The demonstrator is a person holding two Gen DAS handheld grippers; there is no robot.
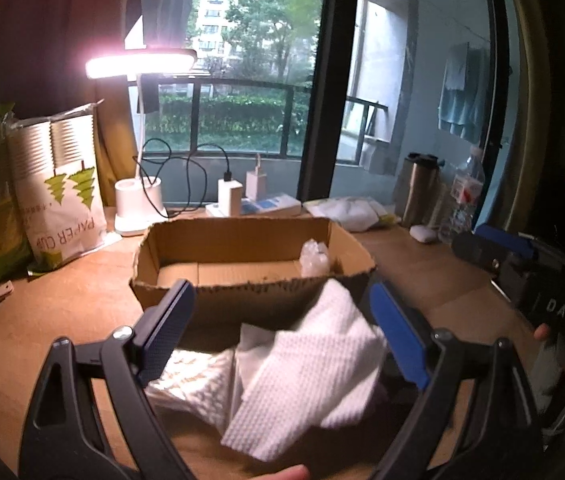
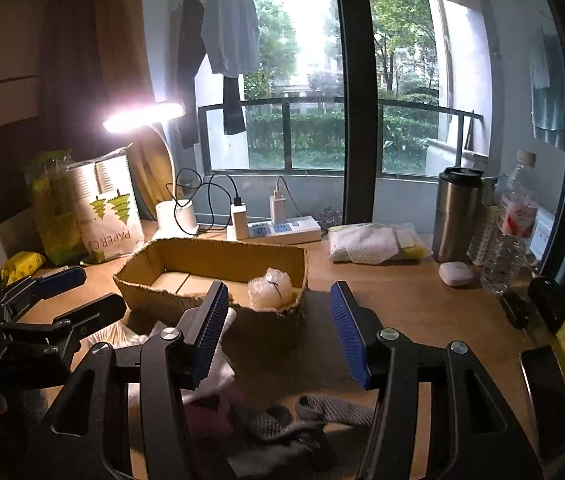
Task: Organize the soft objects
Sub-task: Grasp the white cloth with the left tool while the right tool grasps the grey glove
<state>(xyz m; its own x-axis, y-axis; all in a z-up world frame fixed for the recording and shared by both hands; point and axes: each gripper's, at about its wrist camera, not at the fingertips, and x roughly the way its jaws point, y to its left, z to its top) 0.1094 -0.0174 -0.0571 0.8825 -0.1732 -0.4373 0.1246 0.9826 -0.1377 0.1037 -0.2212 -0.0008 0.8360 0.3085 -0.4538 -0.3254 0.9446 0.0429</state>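
Wooden table (image 2: 402, 300). Cardboard box (image 2: 210, 268) near centre. Back edge: lamp base (image 2: 174, 220), power strip (image 2: 282, 232), steel tumbler (image 2: 456, 216), water bottle (image 2: 510, 232). Left edge: paper-cup bag (image 2: 106, 212). Near edge: white cloths (image 1: 302, 376), grey cloth (image 2: 302, 416).

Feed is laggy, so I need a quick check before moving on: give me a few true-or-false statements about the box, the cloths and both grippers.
1. The cardboard box holds a clear plastic bundle. True.
2. The white cloth lies inside the box. False: it lies on the table in front of it.
3. The left gripper is open. True.
4. The right gripper grips the grey cloth. False: its jaws are apart, nothing clamped.
5. The desk lamp is off. False: it is lit.
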